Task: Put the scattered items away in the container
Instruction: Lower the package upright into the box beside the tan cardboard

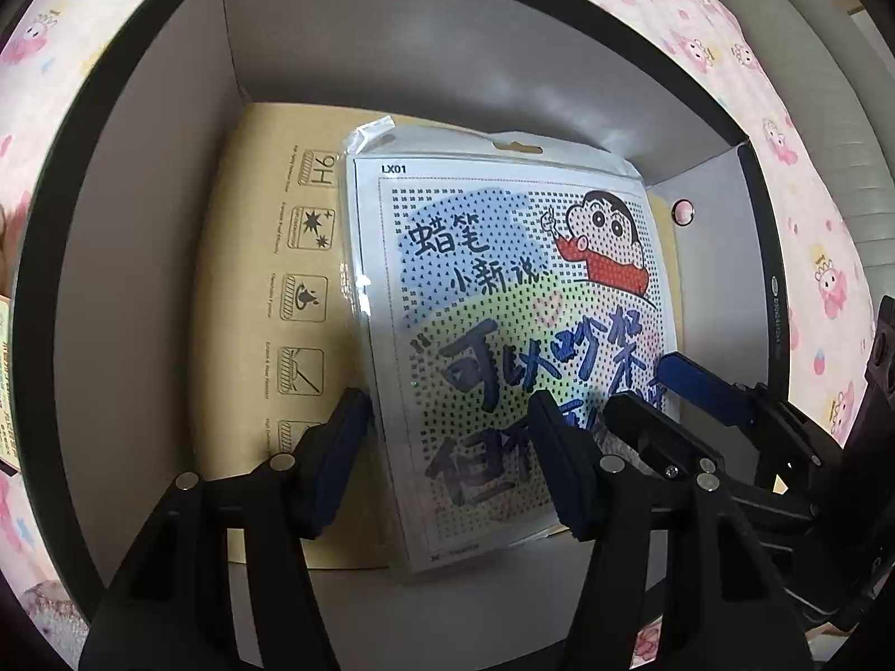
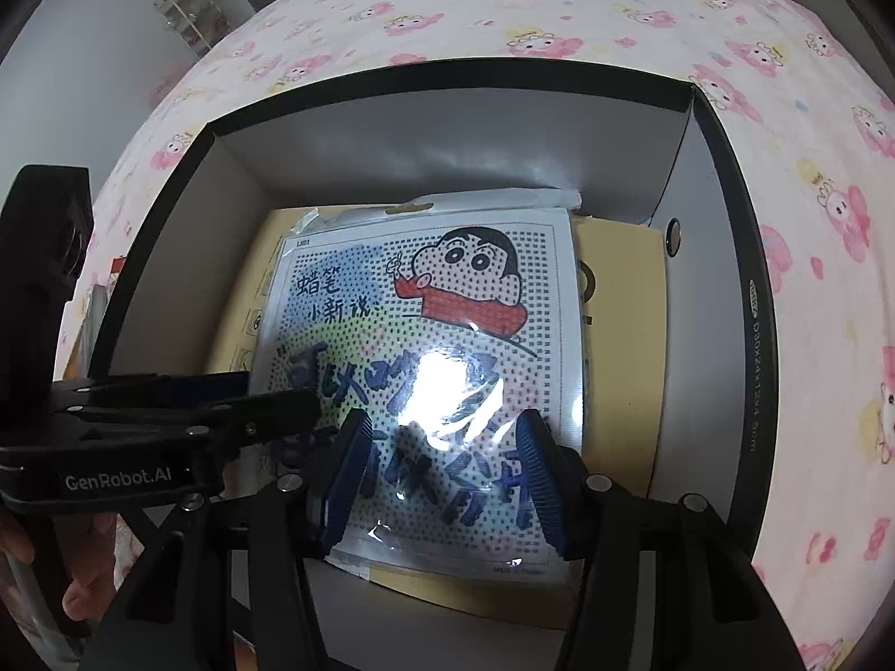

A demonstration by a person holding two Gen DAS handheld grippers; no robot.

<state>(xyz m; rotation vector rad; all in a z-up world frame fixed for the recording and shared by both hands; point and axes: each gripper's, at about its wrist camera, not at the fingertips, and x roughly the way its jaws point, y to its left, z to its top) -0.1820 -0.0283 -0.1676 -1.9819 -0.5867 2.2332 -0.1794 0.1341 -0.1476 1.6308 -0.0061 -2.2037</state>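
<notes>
A black box (image 2: 447,70) with white inner walls (image 1: 145,235) stands open on a pink patterned sheet. Flat on its floor lies a tan cardboard envelope (image 1: 263,257) (image 2: 621,335). On top of the envelope rests a cartoon bead-art packet (image 1: 503,279) (image 2: 425,302) in a glossy clear sleeve. My left gripper (image 1: 450,436) hangs over the packet's lower left part, open, pads clear of it. My right gripper (image 2: 442,447) hovers over the packet's lower edge, also open and holding nothing. Each gripper shows in the other's view: the right gripper (image 1: 660,397), the left gripper (image 2: 257,394).
The pink cartoon sheet (image 2: 503,11) surrounds the box on all sides. A round hole (image 1: 683,212) pierces the box's right wall. A grey cushion (image 1: 811,56) lies beyond the sheet at the right. A hand (image 2: 84,587) grips the left tool.
</notes>
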